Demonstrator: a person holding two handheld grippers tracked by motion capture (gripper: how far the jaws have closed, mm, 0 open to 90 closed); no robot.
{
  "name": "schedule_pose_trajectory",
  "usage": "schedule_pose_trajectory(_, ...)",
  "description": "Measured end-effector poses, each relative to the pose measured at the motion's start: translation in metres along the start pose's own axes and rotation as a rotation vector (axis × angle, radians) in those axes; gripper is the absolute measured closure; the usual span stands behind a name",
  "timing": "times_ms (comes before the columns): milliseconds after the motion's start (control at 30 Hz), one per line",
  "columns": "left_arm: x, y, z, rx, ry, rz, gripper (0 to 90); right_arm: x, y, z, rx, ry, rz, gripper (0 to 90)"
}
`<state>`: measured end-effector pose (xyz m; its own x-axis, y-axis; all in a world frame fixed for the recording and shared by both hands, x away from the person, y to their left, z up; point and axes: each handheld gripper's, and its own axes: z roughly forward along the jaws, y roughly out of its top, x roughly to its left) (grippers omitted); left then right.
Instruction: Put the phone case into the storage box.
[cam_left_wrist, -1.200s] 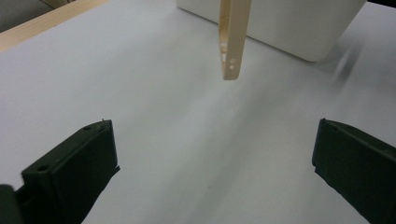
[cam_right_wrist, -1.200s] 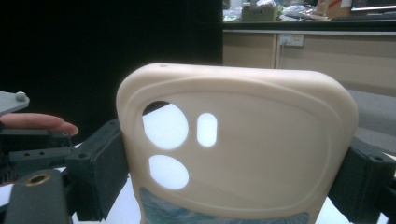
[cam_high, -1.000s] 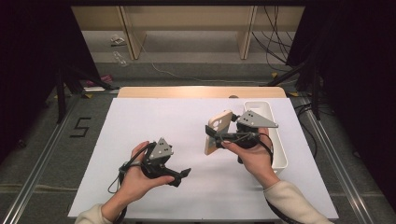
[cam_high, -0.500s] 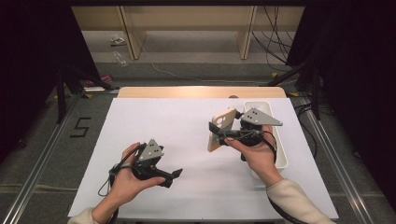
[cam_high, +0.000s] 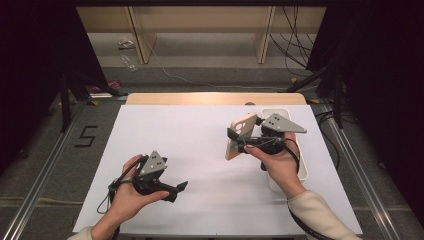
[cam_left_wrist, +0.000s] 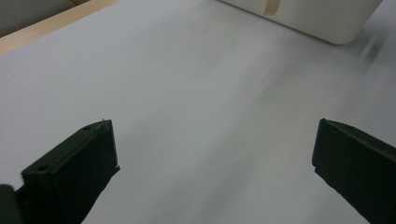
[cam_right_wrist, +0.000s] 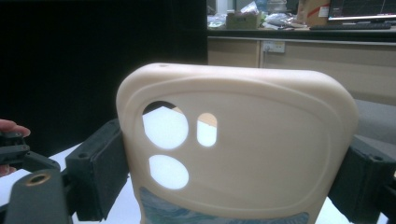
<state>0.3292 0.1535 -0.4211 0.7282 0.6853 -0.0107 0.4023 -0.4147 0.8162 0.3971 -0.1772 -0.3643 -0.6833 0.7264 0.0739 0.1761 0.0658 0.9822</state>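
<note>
Two tongs are in my hands. Since a second ago the left tongs (cam_high: 183, 187) have slid along the bench (cam_high: 190, 135) toward its left edge, jaws spread wide with nothing between them, so they sit well apart from the work; I judge I must bring them back before they can help. The right tongs (cam_high: 235, 141) have kept their place, clenched across the phone case (cam_high: 239, 134), which stands upright above the bench, just left of the white tray (cam_high: 302, 170). The case is pale cream, soft-looking, with rounded corners and three camera cut-outs (cam_right_wrist: 169, 135), and a bluish patterned patch low on its face.
</note>
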Motion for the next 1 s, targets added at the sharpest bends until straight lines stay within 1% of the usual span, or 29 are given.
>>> schedule_pose_trajectory(200,0.002,-0.002,-0.002,0.0,0.007,-0.002,0.0,-0.005,0.003,-0.003,-0.008,-0.014,0.0,13.2)
schedule_pose_trajectory(367,0.005,-0.004,-0.003,-0.001,0.017,-0.014,0.0,-0.009,0.006,-0.006,-0.017,-0.026,0.004,13.2)
schedule_pose_trajectory(733,0.009,-0.007,-0.006,0.001,0.028,-0.025,0.0,-0.017,0.012,-0.012,-0.035,-0.05,0.01,13.2)
schedule_pose_trajectory(1000,0.011,-0.008,-0.006,0.006,0.035,-0.02,0.0,-0.021,0.015,-0.016,-0.045,-0.066,0.017,13.3)
